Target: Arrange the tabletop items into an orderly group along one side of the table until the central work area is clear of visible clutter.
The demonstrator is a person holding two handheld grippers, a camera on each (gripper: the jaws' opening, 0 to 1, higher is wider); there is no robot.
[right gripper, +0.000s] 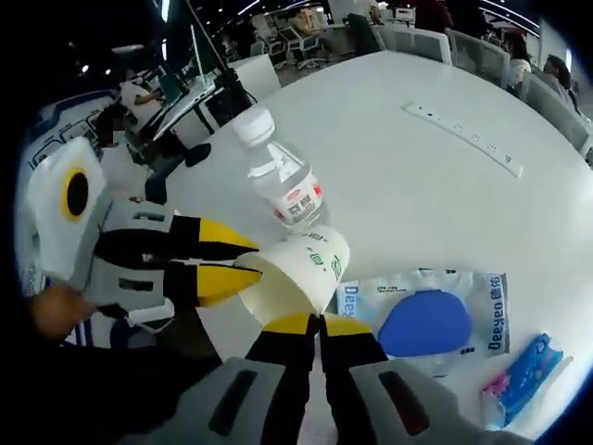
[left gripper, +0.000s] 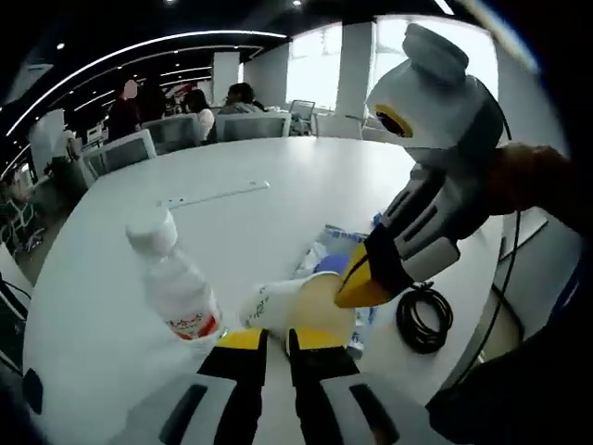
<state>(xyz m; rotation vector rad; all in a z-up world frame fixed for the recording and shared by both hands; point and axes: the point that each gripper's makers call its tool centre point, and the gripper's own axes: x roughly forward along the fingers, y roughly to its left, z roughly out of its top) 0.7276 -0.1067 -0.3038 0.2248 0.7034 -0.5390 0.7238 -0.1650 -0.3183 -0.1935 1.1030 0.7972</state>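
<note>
On the white surface [right gripper: 417, 185], left to right: water bottle [right gripper: 283, 181], tipped paper cup [right gripper: 301, 269], wet-wipe pack [right gripper: 426, 320]. Left tongs [right gripper: 243, 261] and right tongs [right gripper: 320, 326] both pinch the cup's rim; the cup should ideally be lifted upright before being set beside the bottle.

A white paper cup [right gripper: 298, 269] with green print lies on its side on the tabletop [right gripper: 435, 195], mouth towards me. A clear water bottle [right gripper: 281, 181] with white cap and red label stands just behind it. Beside the cup lie a blue-and-white wipes pack [right gripper: 426, 320] and, farther off, a small blue packet [right gripper: 523, 375].
</note>
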